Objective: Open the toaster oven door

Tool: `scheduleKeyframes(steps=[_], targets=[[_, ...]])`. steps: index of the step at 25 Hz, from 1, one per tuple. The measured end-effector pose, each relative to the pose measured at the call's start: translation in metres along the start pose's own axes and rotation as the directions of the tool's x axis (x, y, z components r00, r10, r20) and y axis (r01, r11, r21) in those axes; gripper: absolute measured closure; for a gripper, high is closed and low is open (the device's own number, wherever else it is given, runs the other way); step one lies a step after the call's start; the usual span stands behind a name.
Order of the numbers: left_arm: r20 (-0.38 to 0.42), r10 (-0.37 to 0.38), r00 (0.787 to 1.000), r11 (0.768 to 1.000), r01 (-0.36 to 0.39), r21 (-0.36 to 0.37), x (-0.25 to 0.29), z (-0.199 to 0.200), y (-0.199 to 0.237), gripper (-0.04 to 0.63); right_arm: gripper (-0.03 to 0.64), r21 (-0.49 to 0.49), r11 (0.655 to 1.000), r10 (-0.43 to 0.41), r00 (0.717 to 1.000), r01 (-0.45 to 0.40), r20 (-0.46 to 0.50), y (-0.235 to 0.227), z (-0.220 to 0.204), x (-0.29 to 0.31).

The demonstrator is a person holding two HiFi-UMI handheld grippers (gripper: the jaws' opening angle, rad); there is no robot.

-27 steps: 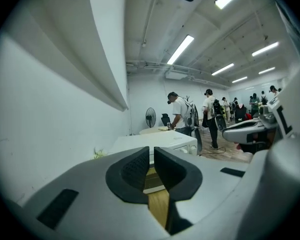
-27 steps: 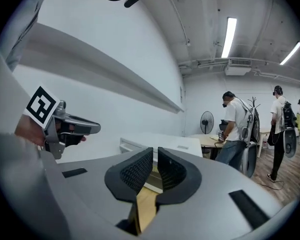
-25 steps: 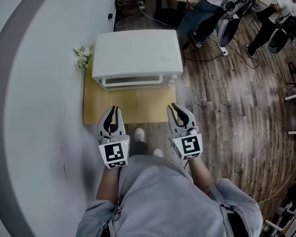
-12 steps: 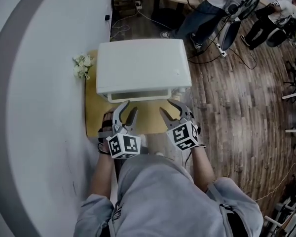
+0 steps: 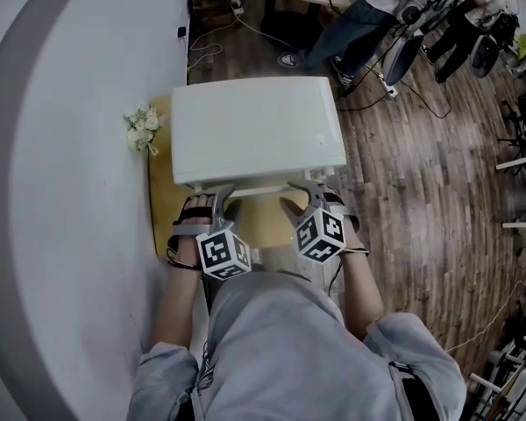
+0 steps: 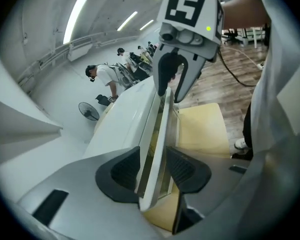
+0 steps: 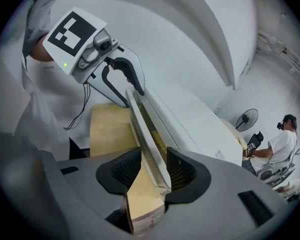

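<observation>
A white toaster oven (image 5: 254, 130) stands on a pale wooden board (image 5: 162, 222); its door looks closed. The door's handle bar (image 5: 259, 185) runs along the front top edge. My left gripper (image 5: 215, 198) straddles the bar's left end and its jaws are opening. In the left gripper view the handle bar (image 6: 162, 129) passes between the pads of my left gripper (image 6: 155, 171) with a gap on the right side. My right gripper (image 5: 305, 196) straddles the right end. The right gripper view shows the handle bar (image 7: 140, 124) between the open pads of my right gripper (image 7: 149, 170), which do not press on it.
A small bunch of white flowers (image 5: 140, 128) lies at the oven's left rear against the white wall (image 5: 61, 191). Wood floor (image 5: 421, 191) spreads to the right. People and chairs (image 5: 368, 7) with cables are behind the oven.
Both grippers went from shut and held back over the board to open and pushed forward, so each now has the oven's handle bar between its jaws.
</observation>
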State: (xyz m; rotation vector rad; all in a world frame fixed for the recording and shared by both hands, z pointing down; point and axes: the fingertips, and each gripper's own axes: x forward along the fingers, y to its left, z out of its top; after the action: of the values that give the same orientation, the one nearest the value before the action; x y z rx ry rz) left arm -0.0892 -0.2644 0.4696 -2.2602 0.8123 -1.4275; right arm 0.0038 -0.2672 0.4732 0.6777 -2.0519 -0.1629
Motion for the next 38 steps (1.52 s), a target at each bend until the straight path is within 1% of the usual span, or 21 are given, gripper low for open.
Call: scheduleKeyframes(steps=[3,6,9,11,13,17,23,28,34,38], targets=[[-0.030,-0.058,0.998,0.997,0.059,0.054,0.007,-0.007,-0.006,0.437,0.468,-0.054,0.998,0.040,0.997,-0.044,-0.073,0.006,-0.005,0.010],[-0.053,-0.094,0.994,0.990,0.099,0.103,0.014,-0.010,-0.011,0.456,0.468,-0.094,0.993,0.061,0.989,-0.074,-0.132,0.008,-0.007,0.017],[-0.062,-0.124,0.990,0.984,0.130,0.122,0.019,-0.012,-0.016,0.469,0.478,-0.109,0.990,0.073,0.984,-0.092,-0.164,0.008,-0.007,0.022],[-0.063,-0.130,0.990,0.983,0.137,0.121,0.021,-0.013,-0.016,0.471,0.490,-0.104,0.990,0.079,0.982,-0.098,-0.170,0.007,-0.007,0.023],[-0.065,-0.125,0.990,0.984,0.132,0.116,0.023,-0.015,-0.015,0.478,0.504,-0.105,0.990,0.078,0.982,-0.097,-0.171,0.005,-0.007,0.023],[-0.075,-0.098,0.992,0.987,0.106,0.121,0.024,-0.019,-0.014,0.502,0.509,-0.114,0.988,0.083,0.981,-0.104,-0.176,0.007,-0.007,0.024],[-0.086,-0.079,0.993,0.990,0.088,0.109,0.017,-0.020,-0.025,0.502,0.518,-0.137,0.987,0.063,0.983,-0.087,-0.172,0.019,-0.011,0.017],[-0.121,-0.050,0.991,0.993,0.062,0.098,0.008,-0.027,-0.050,0.503,0.528,-0.152,0.984,0.064,0.986,-0.088,-0.156,0.044,-0.020,0.009],[-0.143,-0.027,0.989,0.999,0.033,0.042,-0.003,-0.031,-0.081,0.503,0.537,-0.180,0.979,0.073,0.990,-0.095,-0.122,0.075,-0.034,0.001],[-0.153,0.000,0.988,1.000,0.003,0.018,-0.004,-0.036,-0.101,0.502,0.538,-0.184,0.980,0.061,0.995,-0.075,-0.080,0.093,-0.044,-0.001]])
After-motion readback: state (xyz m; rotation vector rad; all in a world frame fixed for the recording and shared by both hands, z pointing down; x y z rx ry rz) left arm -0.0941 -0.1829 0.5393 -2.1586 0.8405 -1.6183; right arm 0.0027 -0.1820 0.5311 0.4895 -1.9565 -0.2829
